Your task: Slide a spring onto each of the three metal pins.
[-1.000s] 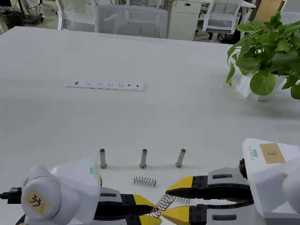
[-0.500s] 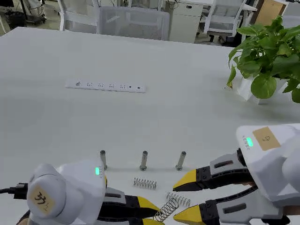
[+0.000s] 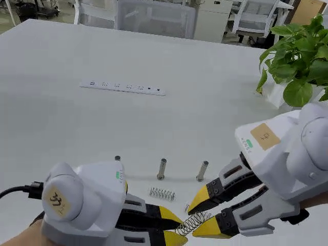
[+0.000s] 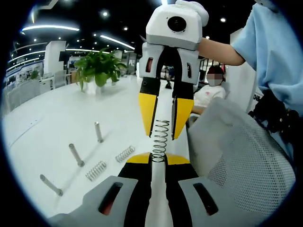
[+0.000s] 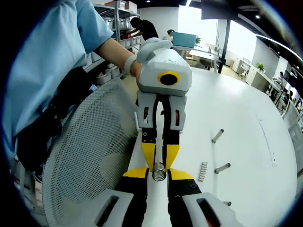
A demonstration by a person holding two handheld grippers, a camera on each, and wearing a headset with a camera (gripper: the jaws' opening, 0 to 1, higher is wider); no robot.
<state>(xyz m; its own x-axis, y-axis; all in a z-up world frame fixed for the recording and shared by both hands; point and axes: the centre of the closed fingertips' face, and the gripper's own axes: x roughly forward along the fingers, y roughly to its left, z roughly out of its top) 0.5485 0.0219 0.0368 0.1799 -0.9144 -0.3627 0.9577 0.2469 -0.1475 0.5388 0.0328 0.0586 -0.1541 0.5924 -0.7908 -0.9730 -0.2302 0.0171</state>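
Three metal pins stand in a row on the white table: one (image 3: 117, 159) half hidden behind my left gripper, the middle one (image 3: 162, 169) and the right one (image 3: 202, 171). My left gripper (image 3: 180, 228) is shut on one end of a spring (image 3: 188, 224), which is held above the table. My right gripper (image 3: 193, 221) is open, with its yellow jaws on either side of the spring's free end (image 5: 158, 173). In the left gripper view the spring (image 4: 160, 139) rises from my shut jaws between the right gripper's tips. A loose spring (image 3: 162, 193) lies in front of the pins. A second spring (image 4: 125, 153) lies beside it.
A white power strip (image 3: 123, 87) lies further back on the table. A potted plant (image 3: 300, 61) stands at the right edge. Chairs (image 3: 154, 18) line the far side. A mesh chair back (image 5: 90, 156) and a person's sleeve are close behind the grippers.
The right gripper's jaws have spread wider and its body has lifted and tilted, tips still at the spring's end. The left gripper keeps hold of the spring. The head camera has shifted.
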